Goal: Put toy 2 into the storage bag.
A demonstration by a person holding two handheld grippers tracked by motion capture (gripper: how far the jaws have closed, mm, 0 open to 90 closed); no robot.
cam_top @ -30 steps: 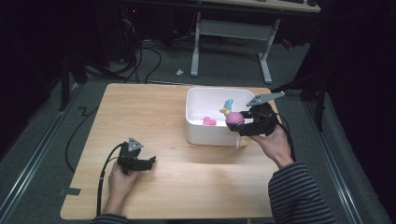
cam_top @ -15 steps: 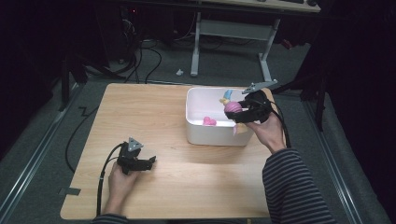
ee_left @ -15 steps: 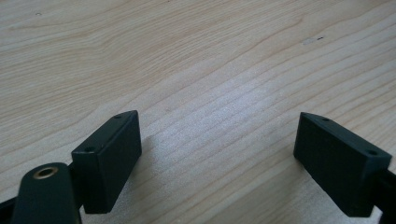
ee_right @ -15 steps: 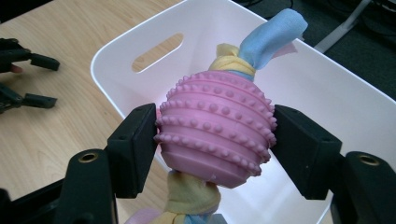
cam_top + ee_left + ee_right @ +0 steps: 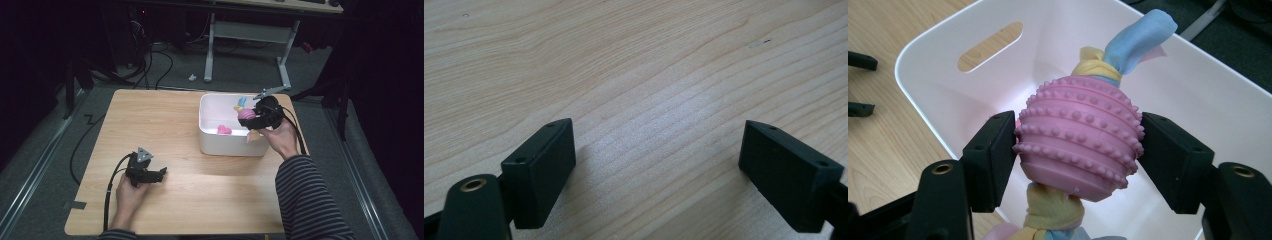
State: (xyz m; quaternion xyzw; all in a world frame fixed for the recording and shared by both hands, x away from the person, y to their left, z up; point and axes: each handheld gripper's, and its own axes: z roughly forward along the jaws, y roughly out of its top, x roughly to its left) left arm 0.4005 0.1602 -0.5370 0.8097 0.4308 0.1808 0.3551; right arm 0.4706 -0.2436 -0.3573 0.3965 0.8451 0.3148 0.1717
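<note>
My right gripper is shut on a pink studded rubber ball toy with yellow and blue cloth tails knotted through it. I hold it over the right side of a white bin, one cloth tail hanging outside the bin's right front corner. A small pink thing lies on the bin floor. Near the table's front left, my left gripper rests on the wood, open, with nothing between its jaws.
The wooden table is bare to the left of the bin. A desk frame and cables stand on the dark floor behind the table. The bin has a slot handle in its far wall.
My right hand has carried the ball toy to the left and a little down, from beside the bin's right rim to over its inside. The left gripper has kept still.
</note>
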